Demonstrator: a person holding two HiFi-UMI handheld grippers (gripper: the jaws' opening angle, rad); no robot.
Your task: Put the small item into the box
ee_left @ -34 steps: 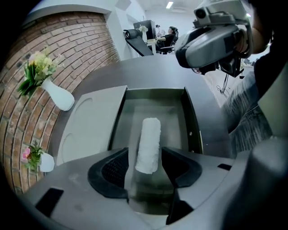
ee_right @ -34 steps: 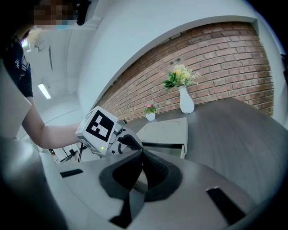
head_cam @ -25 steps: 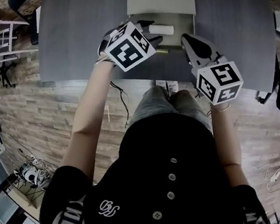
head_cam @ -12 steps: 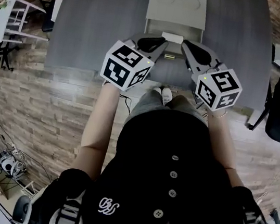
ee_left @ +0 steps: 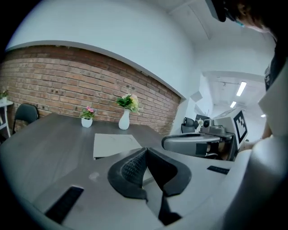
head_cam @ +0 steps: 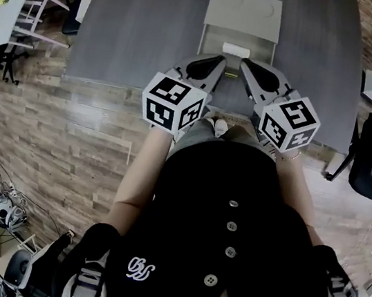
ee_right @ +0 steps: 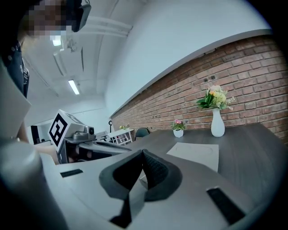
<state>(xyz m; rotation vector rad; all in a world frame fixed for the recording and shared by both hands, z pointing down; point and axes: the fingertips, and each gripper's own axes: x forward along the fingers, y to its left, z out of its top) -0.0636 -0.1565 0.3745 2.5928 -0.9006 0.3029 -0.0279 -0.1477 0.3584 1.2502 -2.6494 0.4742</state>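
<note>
- The white item (head_cam: 236, 50) lies inside the open box (head_cam: 204, 42), near its far wall, so the placing step looks done.
- The lid (head_cam: 243, 10) lies flat behind the box, on the table (head_cam: 135, 24).
- The left gripper (ee_left: 146, 152) has just been closing. Its jaws now meet with nothing between them.
- The right gripper (ee_right: 143, 153) also has its jaws together and empty.
- Both grippers hover side by side at the table's near edge, pointing toward the box and apart from it.
- Judging by this, the item has been let go and the hands are clear of it.
- If the lid is to be shut, the next move calls for opening one gripper, reaching past the box to the lid's far edge, and folding it forward without knocking the item. Otherwise nothing seems left to do.
</note>
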